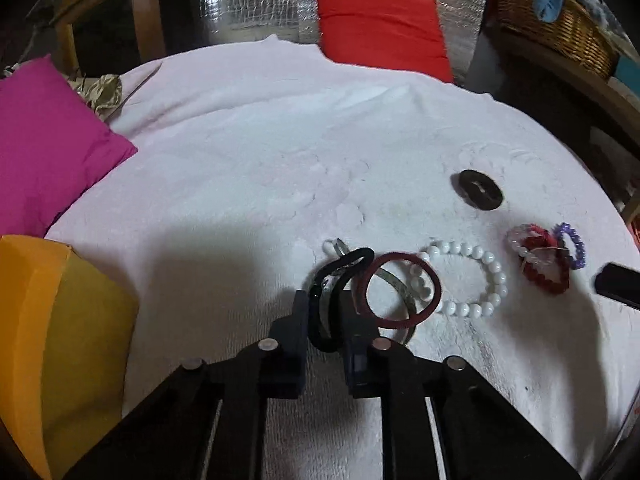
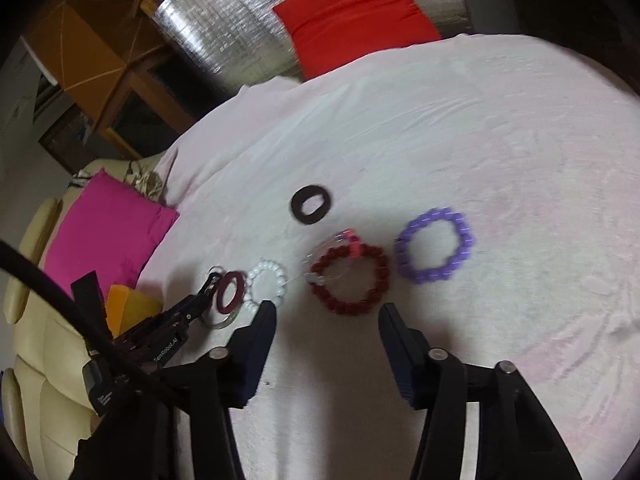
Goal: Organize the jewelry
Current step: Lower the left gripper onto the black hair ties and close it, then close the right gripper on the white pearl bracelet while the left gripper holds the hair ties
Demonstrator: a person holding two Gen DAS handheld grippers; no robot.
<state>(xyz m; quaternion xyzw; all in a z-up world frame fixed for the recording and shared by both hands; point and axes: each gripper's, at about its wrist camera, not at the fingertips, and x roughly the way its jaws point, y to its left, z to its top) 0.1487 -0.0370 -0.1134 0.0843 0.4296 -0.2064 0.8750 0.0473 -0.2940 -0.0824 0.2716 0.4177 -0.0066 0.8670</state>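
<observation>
My left gripper [image 1: 325, 304] is shut on a black hair tie [image 1: 338, 276], held upright just above the white towel [image 1: 260, 168]. Beside it lie a maroon hair tie [image 1: 400, 290], a metal bangle [image 1: 400, 284] and a white bead bracelet [image 1: 468, 276]. Further right are a red bead bracelet [image 1: 544, 268], a purple bead bracelet [image 1: 574, 244] and a dark flat ring [image 1: 478, 190]. My right gripper [image 2: 328, 310] is open, just in front of the red bead bracelet [image 2: 350, 278], with the purple bracelet [image 2: 434, 244] to its right and the white bracelet [image 2: 268, 280] to its left.
A magenta cushion [image 1: 48, 140] and an orange-yellow cushion [image 1: 60, 340] lie at the left, a red cushion [image 1: 384, 28] at the back. A wicker basket [image 1: 556, 24] stands at the back right. The left gripper also shows in the right wrist view [image 2: 200, 300].
</observation>
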